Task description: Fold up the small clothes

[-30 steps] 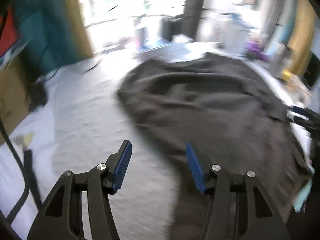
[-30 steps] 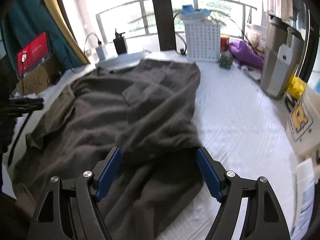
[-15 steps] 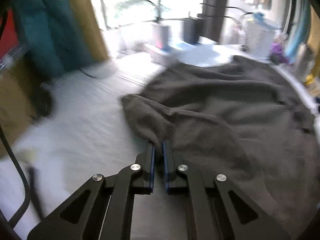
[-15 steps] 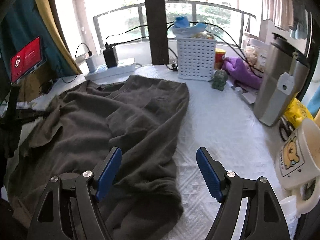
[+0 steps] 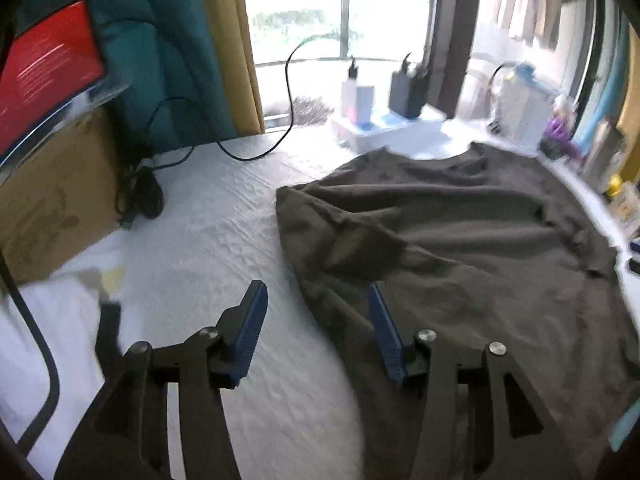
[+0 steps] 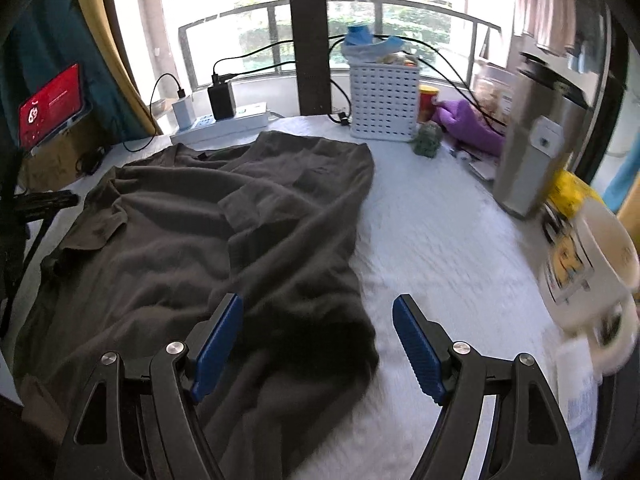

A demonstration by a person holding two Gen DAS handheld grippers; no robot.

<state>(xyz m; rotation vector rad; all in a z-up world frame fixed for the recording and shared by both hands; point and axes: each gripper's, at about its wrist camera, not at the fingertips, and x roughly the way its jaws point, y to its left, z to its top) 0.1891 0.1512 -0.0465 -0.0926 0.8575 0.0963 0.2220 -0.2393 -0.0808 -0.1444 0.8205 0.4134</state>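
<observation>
Lying rumpled across the white surface (image 6: 432, 232), the dark grey shirt (image 6: 248, 232) fills the left and middle of the right-wrist frame — soft, light, floppy cloth, best pinched at a hem or sleeve edge. Left tongs (image 5: 316, 320) are opening, nothing between them; right tongs (image 6: 318, 340) spread wide over the shirt's lower corner, empty.
</observation>
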